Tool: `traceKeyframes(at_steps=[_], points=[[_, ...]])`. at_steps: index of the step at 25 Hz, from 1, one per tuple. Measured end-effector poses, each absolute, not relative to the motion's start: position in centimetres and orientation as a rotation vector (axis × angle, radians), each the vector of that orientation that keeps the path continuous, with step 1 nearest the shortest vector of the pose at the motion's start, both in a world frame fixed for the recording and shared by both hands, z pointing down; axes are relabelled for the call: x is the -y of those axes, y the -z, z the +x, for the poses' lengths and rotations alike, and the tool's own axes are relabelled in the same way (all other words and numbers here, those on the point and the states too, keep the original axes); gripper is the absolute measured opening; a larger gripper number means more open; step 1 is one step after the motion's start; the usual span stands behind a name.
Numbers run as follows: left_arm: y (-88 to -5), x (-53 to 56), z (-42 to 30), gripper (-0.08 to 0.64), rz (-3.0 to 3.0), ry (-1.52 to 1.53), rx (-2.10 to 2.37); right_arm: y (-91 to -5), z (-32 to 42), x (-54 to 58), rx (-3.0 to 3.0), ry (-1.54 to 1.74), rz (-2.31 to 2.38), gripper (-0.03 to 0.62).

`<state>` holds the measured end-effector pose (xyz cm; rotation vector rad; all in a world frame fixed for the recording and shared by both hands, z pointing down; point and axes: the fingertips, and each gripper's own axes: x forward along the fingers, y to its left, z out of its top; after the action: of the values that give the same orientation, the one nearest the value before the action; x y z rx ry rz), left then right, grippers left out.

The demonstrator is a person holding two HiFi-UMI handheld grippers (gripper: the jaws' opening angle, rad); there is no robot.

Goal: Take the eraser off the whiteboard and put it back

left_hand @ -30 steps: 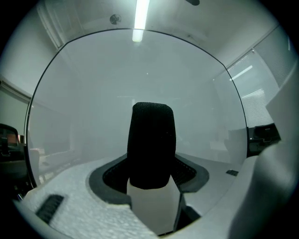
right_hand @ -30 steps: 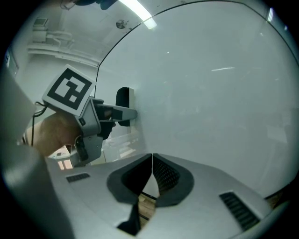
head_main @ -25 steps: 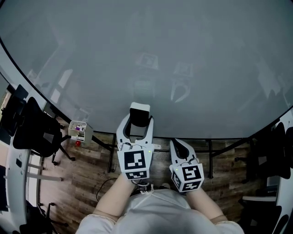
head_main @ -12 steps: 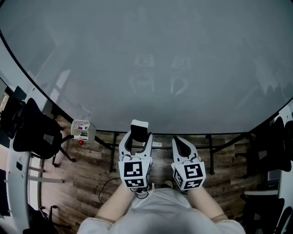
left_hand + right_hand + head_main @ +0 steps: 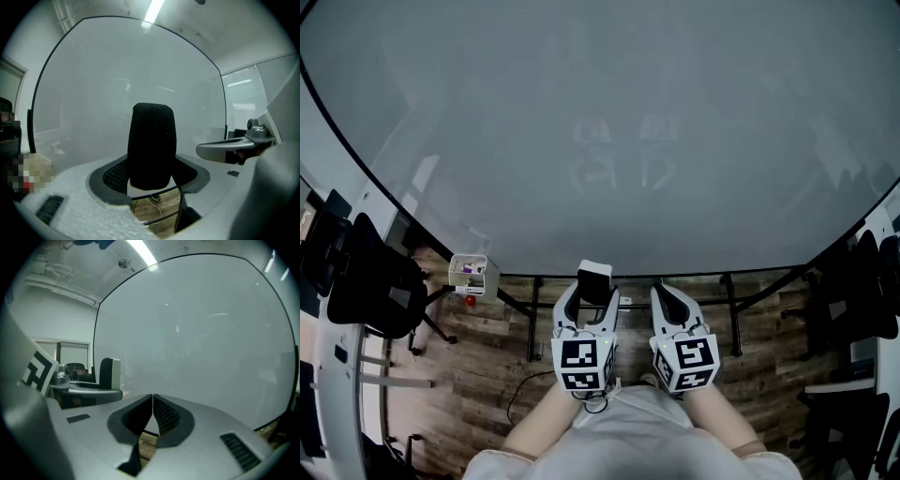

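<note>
In the head view, the whiteboard [image 5: 600, 122] fills the upper and middle frame, its surface bare apart from faint reflections. At lower centre the left gripper [image 5: 592, 292] is clamped on the eraser [image 5: 593, 280], whose white back faces up. In the picture the eraser overlaps the board's bottom edge, but it looks to be held off the surface rather than resting on it. Just to its right, the right gripper [image 5: 671, 296] is held close to the body with nothing in it, probably kept out of the way because one claw is enough for this job. At left, a small white box [image 5: 472, 273] is fixed below the board's edge, and dark chairs [image 5: 370, 277] stand on the wooden floor [image 5: 487, 375].

In the left gripper view, the eraser's black felt face [image 5: 152, 145] stands upright at centre, pinched low on both sides by the ribbed pads. The board lies beyond it, so the felt is turned toward the surface, which suits setting it back.

In the right gripper view, the jaws meet at lower centre with nothing between them. The eraser [image 5: 111, 373] shows at middle left, carried by the other claw.
</note>
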<state>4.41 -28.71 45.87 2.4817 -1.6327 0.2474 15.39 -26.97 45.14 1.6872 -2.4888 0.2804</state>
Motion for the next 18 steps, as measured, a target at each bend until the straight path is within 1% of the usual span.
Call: traceKeyframes(at_steps=[18], points=[[-45.1,29.7,5.5,0.267,2.498,-0.178,1.605,-44.8,15.9,27.4,2.478,-0.248,1.706,0.028]])
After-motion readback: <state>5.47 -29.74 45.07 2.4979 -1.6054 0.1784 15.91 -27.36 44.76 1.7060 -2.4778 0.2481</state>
